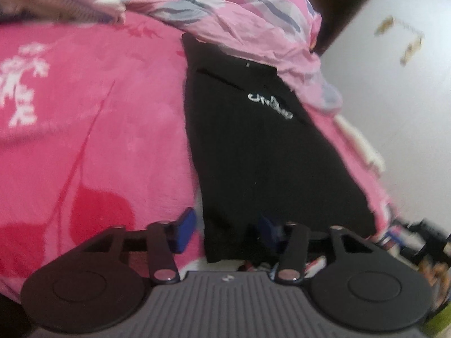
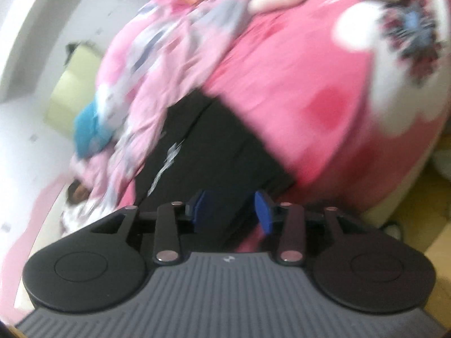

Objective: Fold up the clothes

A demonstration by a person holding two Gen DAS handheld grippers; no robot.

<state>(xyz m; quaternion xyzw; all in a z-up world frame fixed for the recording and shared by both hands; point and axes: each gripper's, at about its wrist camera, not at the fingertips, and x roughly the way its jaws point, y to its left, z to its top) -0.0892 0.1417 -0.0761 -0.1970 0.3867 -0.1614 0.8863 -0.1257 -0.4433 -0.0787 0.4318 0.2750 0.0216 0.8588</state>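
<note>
Surface: a bed under a pink blanket (image 1: 98, 118) with red and white flower prints; it carries all the clothes.
Room: white wall (image 1: 394, 98) beyond the bed's far edge; a dark opening at the top of the left wrist view. The right wrist view is motion-blurred.
Piled fabric: a crumpled pink patterned sheet (image 1: 239, 19) along the far edge, overlapping the garment's top end.
Task item: black garment (image 1: 262, 155), flat, folded into a long strip, white lettering on it, near edge at the bed's near edge.
Containers: cannot tell.
Left gripper (image 1: 229, 232): jaws partly open, straddling the garment's near edge; pads not pressing.
Right gripper (image 2: 229, 211): jaws partly open, over the black garment (image 2: 214, 146); nothing gripped.
</note>
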